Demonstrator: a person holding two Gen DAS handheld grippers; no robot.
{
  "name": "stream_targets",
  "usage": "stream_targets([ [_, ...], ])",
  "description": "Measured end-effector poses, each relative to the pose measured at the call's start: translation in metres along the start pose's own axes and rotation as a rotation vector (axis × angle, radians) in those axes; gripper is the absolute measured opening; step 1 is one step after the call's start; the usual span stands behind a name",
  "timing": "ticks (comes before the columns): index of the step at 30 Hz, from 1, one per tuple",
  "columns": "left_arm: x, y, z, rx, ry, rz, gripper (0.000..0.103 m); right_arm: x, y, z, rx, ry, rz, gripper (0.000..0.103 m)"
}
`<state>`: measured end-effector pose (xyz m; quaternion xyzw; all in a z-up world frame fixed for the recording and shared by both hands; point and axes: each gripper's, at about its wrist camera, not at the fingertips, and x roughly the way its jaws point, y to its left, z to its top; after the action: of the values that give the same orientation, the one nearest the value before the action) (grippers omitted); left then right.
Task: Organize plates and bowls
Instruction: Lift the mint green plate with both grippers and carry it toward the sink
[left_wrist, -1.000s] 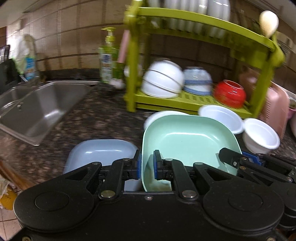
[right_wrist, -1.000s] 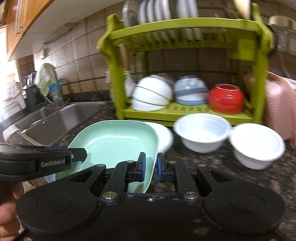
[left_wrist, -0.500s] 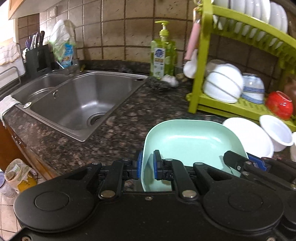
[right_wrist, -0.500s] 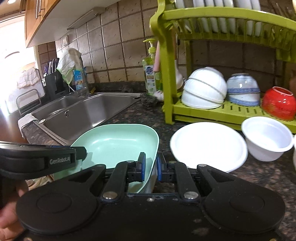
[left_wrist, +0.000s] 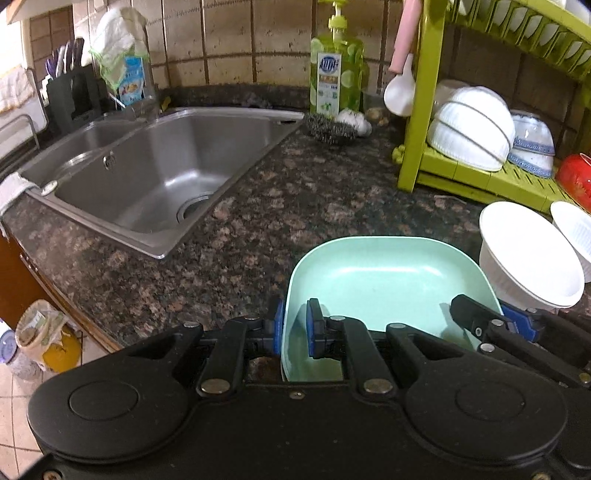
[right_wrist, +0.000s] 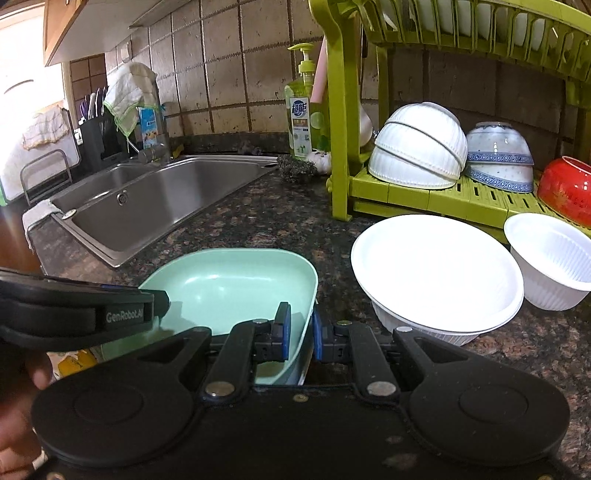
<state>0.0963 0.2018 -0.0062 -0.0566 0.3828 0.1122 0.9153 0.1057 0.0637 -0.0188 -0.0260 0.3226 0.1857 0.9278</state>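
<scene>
The dark speckled granite surface (left_wrist: 258, 206) runs from a stainless double sink (left_wrist: 155, 173) at the left to a green two-tier dish rack (right_wrist: 436, 192) at the right. On the rack's lower shelf lie two nested white ribbed bowls (right_wrist: 417, 147) tipped on their side, a pair of blue-patterned bowls (right_wrist: 498, 158) and a red bowl (right_wrist: 565, 188). In front of the rack, a wide white bowl (right_wrist: 436, 269) sits on the surface with a smaller white ribbed bowl (right_wrist: 550, 258) just beside it.

The mint-green square plate (left_wrist: 388, 280) is held above the surface near its front edge, between the sink and the wide white bowl. The left gripper (left_wrist: 295, 326) is clamped on the plate's left rim, one blue pad inside and one outside. The right gripper (right_wrist: 299, 334) is clamped on the plate's right rim in the same way.

A green dish-soap bottle (left_wrist: 336, 74) stands against the tiled wall, with a steel scourer (left_wrist: 328, 127) on the surface before it.
</scene>
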Motion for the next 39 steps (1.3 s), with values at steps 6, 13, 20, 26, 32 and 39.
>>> stream_targets([
  [6,0.001,-0.005,-0.002,0.030,-0.003,0.023,0.019,0.001,-0.001,-0.003,-0.010,0.006,-0.004,0.019],
  [13,0.000,-0.003,-0.001,0.018,-0.007,0.030,0.019,-0.004,-0.002,-0.005,-0.016,0.011,0.005,0.019],
  [20,-0.003,-0.003,-0.001,0.007,-0.009,0.024,0.019,0.008,-0.008,-0.010,0.036,0.090,0.026,0.019],
  [26,-0.004,-0.003,0.000,0.000,-0.016,0.020,0.019,0.001,-0.011,-0.009,0.054,0.074,0.036,0.019],
  [32,-0.010,0.000,0.001,-0.019,-0.032,0.012,0.019,-0.012,-0.015,-0.008,0.060,0.050,0.035,0.019],
  [39,-0.016,0.001,0.001,-0.036,-0.047,0.012,0.019,-0.037,-0.017,-0.008,0.047,0.011,0.060,0.019],
])
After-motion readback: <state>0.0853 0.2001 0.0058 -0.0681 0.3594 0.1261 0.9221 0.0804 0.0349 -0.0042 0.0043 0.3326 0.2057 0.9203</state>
